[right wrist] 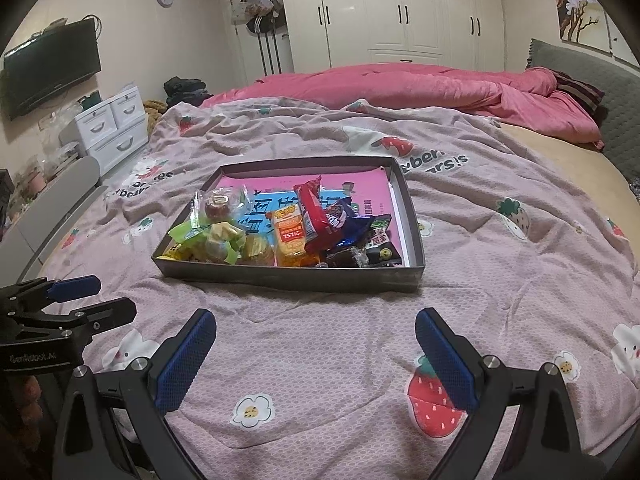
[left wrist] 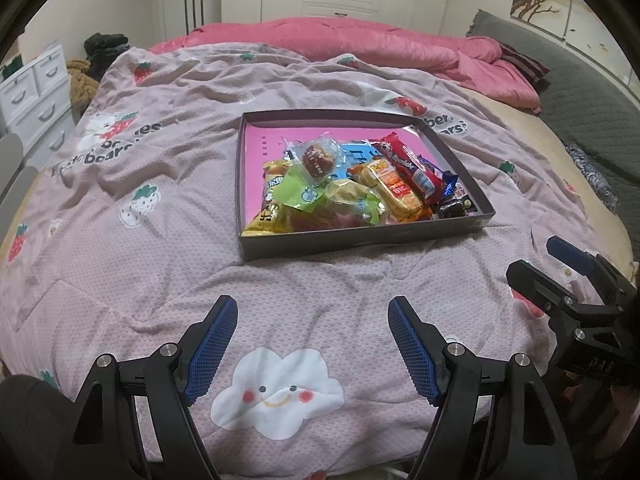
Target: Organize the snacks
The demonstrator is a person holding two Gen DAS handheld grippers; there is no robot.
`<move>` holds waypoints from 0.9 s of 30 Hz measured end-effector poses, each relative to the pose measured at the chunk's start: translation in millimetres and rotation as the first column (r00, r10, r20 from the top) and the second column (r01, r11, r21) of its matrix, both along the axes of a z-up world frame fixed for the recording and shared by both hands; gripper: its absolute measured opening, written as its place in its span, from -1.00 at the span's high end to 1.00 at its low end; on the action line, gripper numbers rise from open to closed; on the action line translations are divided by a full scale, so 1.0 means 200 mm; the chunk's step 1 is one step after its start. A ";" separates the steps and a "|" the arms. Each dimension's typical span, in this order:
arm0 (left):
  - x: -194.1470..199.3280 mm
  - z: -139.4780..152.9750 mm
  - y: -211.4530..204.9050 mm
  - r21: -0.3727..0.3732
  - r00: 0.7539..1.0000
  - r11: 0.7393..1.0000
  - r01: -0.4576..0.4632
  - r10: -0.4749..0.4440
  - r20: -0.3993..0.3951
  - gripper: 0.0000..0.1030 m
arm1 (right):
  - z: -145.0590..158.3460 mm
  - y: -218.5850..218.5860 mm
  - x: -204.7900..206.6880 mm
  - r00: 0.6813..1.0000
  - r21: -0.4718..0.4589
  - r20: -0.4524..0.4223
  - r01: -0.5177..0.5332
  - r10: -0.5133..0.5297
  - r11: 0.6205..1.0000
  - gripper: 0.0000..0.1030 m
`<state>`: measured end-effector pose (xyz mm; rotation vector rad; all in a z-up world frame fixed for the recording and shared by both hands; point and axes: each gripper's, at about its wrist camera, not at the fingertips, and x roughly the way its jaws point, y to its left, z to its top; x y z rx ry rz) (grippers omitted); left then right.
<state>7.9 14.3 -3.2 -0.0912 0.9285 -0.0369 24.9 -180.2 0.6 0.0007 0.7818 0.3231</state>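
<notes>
Snacks fill the near half of a shallow dark box [left wrist: 366, 236] lying mid-bed on a pink blanket [left wrist: 160, 280] printed "bears". An orange packet [right wrist: 289, 227] reads "151"; the red wrapper [right wrist: 311, 216] lettering is too blurred. The left gripper [left wrist: 312, 344] and right gripper [right wrist: 316, 354] hover near the bed's front edge, fingers apart, holding nothing.

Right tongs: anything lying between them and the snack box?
Nothing but bare bedspread lies between the right tongs and the snack box; the right wrist view shows it.
</notes>
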 end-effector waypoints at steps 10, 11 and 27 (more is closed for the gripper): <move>0.01 -0.01 0.00 0.001 1.000 1.000 0.006 -0.006 -0.003 -0.53 | -0.01 -0.01 0.01 1.000 0.000 -0.005 -0.009 0.009 1.000 -0.96; 0.01 -0.01 0.00 0.000 1.000 1.000 0.007 -0.007 -0.003 -0.53 | -0.01 -0.01 0.01 1.000 0.000 -0.005 -0.008 0.008 1.000 -0.96; 0.00 0.00 0.00 0.004 1.000 1.000 0.003 -0.003 0.012 -0.53 | -0.01 0.00 0.01 1.000 0.002 -0.002 -0.006 0.006 1.000 -0.96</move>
